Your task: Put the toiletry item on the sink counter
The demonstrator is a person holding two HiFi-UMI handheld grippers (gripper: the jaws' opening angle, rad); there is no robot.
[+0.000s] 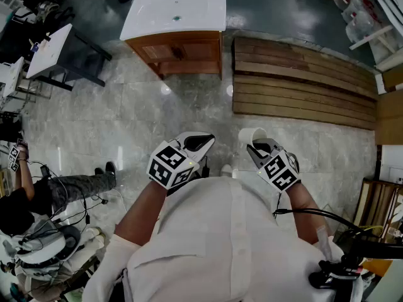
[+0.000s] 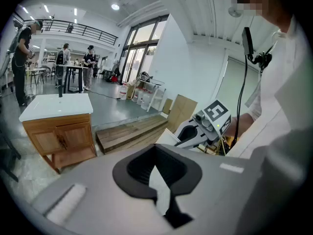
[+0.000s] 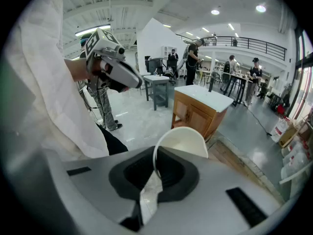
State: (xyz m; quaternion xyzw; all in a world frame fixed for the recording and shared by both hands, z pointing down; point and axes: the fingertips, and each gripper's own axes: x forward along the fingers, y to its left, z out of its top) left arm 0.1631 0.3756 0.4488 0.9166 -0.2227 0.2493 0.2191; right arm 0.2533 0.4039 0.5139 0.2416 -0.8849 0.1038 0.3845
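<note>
1. The toiletry item is a smooth white cup (image 1: 254,134) with a thin wall and a round rim, held in the air over the floor, well apart from the sink counter (image 1: 157,12).
2. The right gripper (image 1: 257,150) has it: in the right gripper view, the dark ribbed pads are closed on one side of the cup's (image 3: 182,141) wall, and its open mouth rises above them.
3. The left gripper (image 1: 200,143) carries nothing. In the left gripper view its black pads (image 2: 182,179) meet at their tips, leaving only a hollow oval between them.
4. Both grippers have glossy grey shells, each with a cube of black-and-white square markers (image 1: 169,164), and they hang side by side in front of the person's white shirt (image 1: 227,244).
5. The sink counter is a flat white rectangular top with a shallow basin, set on a warm wooden cabinet (image 1: 182,54).
6. Beside the cabinet lies a low platform of long wooden slats (image 1: 302,83), on a floor of pale, polished stone tiles (image 1: 101,124).
</note>
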